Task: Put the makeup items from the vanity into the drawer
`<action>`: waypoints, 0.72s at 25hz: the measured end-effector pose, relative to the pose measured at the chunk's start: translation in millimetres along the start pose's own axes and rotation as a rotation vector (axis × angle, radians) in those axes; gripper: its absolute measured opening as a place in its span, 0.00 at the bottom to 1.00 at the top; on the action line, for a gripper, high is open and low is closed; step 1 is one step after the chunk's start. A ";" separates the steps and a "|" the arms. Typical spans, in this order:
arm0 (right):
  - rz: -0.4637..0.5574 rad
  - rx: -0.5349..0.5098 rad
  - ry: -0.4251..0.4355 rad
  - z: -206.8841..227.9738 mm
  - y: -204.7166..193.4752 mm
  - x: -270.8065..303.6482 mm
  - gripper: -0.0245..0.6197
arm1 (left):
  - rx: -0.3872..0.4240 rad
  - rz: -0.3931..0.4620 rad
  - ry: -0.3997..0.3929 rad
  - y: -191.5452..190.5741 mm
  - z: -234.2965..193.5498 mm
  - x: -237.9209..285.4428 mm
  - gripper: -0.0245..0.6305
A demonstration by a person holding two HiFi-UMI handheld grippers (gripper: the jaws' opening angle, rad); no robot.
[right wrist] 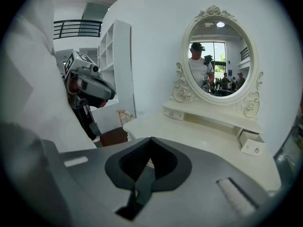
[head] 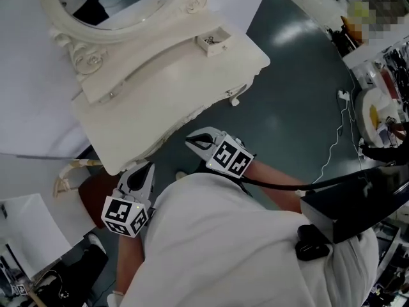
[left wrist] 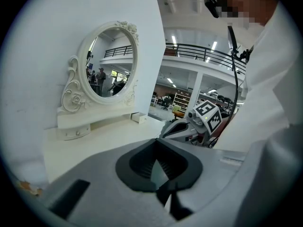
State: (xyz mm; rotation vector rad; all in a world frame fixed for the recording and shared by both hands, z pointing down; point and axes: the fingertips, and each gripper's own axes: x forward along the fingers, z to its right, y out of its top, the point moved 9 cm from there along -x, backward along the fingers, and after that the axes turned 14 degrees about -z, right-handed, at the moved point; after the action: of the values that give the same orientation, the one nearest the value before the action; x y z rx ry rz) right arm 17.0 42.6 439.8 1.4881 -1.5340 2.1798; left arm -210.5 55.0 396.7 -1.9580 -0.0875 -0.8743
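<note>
Currently left tongs (head: 148,167), right tongs (head: 193,139) closed, empty; vanity (head: 172,82) long axis lower-left to upper-right, head view.

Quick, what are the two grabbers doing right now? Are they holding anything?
Left gripper: closed, jaws together, holding nothing.
Right gripper: closed, jaws together, holding nothing.

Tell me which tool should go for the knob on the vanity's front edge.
Right. In the head view, the right tool hovers just below the front knob. The left tool sits by the opposite corner of the vanity, clearly farther off. Both look empty.
</note>
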 end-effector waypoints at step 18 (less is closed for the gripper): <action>-0.006 0.002 0.004 51.2 -14.2 -5.2 0.04 | -0.004 -0.031 -0.008 32.5 -1.2 42.7 0.04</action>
State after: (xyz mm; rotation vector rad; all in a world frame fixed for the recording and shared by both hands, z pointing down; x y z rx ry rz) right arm 60.9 12.9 446.7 1.4860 -1.5255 2.1799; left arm -166.6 24.2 398.9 -1.9690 -0.1209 -0.8872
